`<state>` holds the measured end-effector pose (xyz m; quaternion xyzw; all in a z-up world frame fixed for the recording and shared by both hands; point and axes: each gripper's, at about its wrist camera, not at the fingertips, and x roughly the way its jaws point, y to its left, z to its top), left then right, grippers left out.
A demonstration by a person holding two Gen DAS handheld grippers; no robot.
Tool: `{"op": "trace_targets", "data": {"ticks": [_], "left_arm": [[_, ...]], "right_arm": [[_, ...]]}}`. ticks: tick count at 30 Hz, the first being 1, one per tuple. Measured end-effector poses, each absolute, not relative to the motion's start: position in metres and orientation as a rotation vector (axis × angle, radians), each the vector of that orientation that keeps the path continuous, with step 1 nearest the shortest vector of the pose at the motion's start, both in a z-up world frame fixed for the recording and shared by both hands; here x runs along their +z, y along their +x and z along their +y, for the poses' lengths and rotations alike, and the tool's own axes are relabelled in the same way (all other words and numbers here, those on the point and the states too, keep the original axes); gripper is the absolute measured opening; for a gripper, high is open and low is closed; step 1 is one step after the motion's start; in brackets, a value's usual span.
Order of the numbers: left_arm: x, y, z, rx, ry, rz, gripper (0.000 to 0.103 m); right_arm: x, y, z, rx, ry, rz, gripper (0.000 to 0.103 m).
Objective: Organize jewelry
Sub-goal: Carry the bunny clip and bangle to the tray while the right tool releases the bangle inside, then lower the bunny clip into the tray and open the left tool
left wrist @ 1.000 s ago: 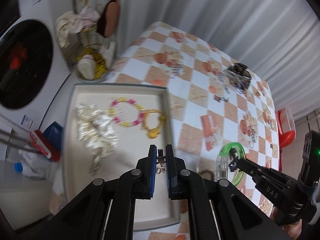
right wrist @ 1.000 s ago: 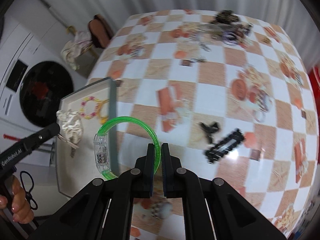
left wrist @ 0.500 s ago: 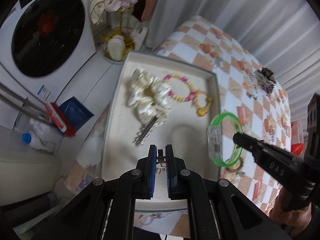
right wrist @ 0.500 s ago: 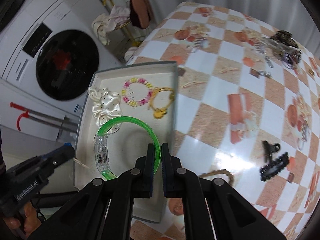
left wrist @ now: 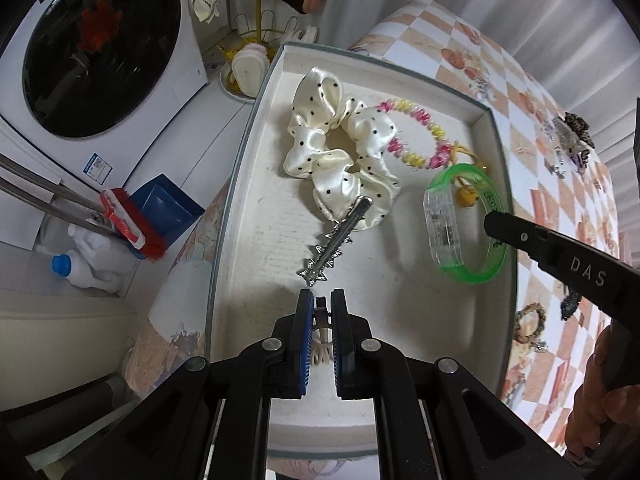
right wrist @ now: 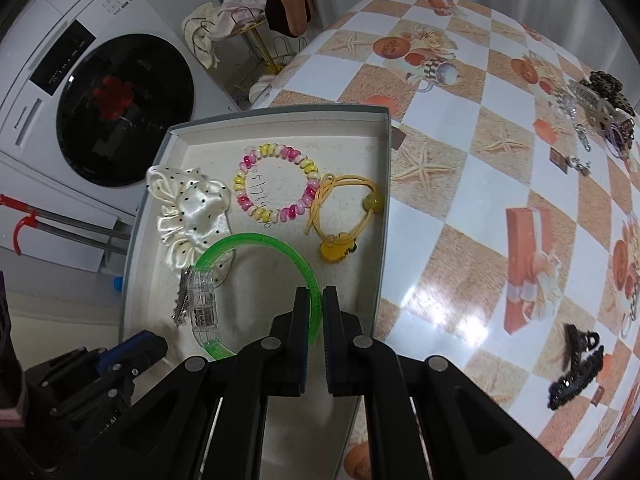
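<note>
Over the tray (right wrist: 384, 184), both grippers have descended: right gripper (right wrist: 316, 312) clamps the bangle (right wrist: 280, 244); left gripper (left wrist: 319, 312) pinches a small clip (left wrist: 320, 314), scrunchie (left wrist: 340, 152) at 12 o'clock; release follows.

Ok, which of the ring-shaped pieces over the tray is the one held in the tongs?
The green bangle, clamped in the right tongs. The pink-and-yellow bead bracelet and yellow hair tie lie loose in the tray.

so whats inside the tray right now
A dotted cream scrunchie, a pink-yellow bead bracelet, a yellow hair tie and a silver clip. The scrunchie hides one end of the clip.
</note>
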<state>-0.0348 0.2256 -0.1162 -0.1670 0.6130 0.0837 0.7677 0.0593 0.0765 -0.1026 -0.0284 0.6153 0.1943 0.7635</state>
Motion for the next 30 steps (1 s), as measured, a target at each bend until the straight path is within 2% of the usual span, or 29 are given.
{"op": "trace_targets", "data": {"ticks": [11,23,26,29,30], "left_arm": [[-0.139,-0.026,0.219,0.208,-0.29,1.392,0.014],[-0.137,-0.021,0.207,0.228,-0.188,1.41,0.014],[-0.133,-0.021,0.203,0.229,-0.174,1.411,0.014],[-0.13,-0.02,0.2,0.227,-0.177,1.416,0.014],[-0.129,-0.02,0.198,0.227,-0.175,1.417,0.014]], "right_arm": [[-0.128,0.074,0.081,0.374,-0.075,1.398,0.007],[-0.133,0.08,0.083,0.372,-0.052,1.433,0.01],[-0.129,0.078,0.079,0.377,-0.026,1.431,0.017],[-0.122,0.074,0.077,0.404,0.008,1.415,0.035],[-0.118,0.074,0.077,0.416,0.021,1.408,0.045]]}}
